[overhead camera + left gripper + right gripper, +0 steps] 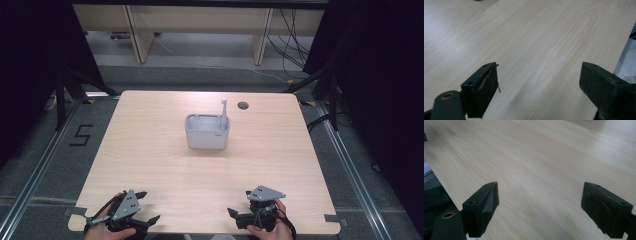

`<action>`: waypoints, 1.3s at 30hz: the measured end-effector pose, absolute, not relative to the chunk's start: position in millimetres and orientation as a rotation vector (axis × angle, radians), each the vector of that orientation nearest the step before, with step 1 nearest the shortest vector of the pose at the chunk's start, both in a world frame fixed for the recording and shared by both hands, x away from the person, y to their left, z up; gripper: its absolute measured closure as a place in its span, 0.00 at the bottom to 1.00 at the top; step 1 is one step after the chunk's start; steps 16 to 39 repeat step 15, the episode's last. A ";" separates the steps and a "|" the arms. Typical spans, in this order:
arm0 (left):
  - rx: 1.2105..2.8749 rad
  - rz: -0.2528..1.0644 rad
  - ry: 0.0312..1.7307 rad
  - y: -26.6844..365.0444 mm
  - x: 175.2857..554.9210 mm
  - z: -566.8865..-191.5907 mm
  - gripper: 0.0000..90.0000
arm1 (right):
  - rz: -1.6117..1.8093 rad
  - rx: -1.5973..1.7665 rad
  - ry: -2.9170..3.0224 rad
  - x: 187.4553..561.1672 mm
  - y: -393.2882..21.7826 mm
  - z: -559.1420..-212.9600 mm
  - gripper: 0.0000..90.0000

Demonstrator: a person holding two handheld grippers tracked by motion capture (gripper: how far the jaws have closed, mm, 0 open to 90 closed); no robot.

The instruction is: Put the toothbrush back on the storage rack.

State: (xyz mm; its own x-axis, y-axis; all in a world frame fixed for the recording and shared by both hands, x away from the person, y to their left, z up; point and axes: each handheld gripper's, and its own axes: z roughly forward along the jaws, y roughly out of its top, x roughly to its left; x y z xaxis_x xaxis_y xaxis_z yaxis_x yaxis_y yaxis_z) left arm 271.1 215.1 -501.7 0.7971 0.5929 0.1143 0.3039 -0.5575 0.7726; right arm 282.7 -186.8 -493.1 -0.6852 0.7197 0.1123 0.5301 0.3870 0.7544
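Note:
A small grey rectangular tub stands near the middle of the light wooden table. A pale grey handled tool stands upright in the tub's right corner; its lower end is hidden inside. My left gripper rests at the table's front left edge, held by a hand, its jaws wide apart. At the front right edge, my right gripper is likewise held and open. Bare wood lies between the spread jaws of the left gripper and of the right gripper. Both grippers are far from the tub.
A dark round cable hole sits in the table behind the tub to the right. Black curtains flank the table, with wooden furniture legs and cables on the floor beyond. Metal floor rails run along both sides.

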 end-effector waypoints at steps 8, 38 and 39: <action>2.195 0.472 0.651 215.3 271.5 -501.5 0.16 | 1.171 1.134 2.407 280.9 -186.0 -492.7 0.17; 2.194 0.472 0.652 215.4 271.4 -501.4 0.16 | 1.171 1.106 2.412 282.3 -186.6 -492.9 0.17; 2.194 0.472 0.652 215.4 271.4 -501.4 0.16 | 1.171 1.106 2.412 282.3 -186.6 -492.9 0.17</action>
